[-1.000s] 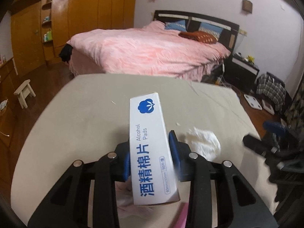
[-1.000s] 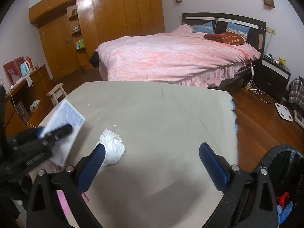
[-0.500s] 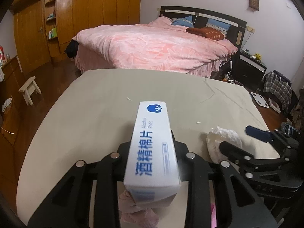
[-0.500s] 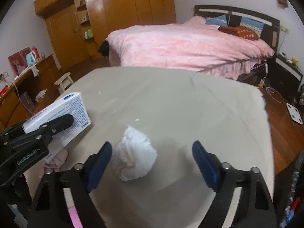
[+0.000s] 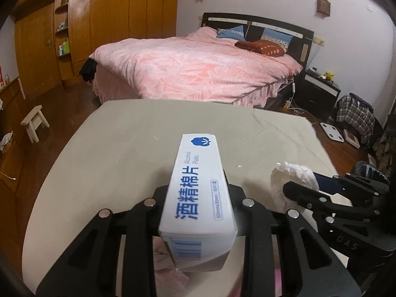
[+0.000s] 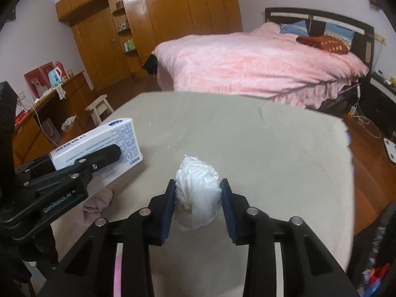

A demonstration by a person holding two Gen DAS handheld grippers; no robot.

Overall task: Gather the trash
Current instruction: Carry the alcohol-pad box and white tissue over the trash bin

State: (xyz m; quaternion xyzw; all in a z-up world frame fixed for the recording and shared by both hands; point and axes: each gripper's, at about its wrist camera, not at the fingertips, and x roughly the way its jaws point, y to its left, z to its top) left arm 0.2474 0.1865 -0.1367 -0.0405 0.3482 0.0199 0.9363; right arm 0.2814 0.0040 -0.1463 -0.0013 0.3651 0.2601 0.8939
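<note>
L gripper (image 5: 198, 198): clamped on alcohol pads box (image 5: 198, 185), jaws tight vs its long sides; box held above table, barcode end twd camera.
R gripper (image 6: 198, 198): blue pads (image 6: 168, 205) closed in on crumpled white tissue (image 6: 198, 195), touching it both sides; can't tell if wad is off the surface.
Box vs tissue: box to tissue's left in R view, near, not touching.
Pink cloth (image 6: 96, 204): on table under/beside L gripper.
Table (image 6: 247, 136): beige cover, few white crumbs.
Bkgd: pink bed (image 5: 198, 74), wood wardrobe (image 6: 173, 12), small stool (image 5: 34, 121).
</note>
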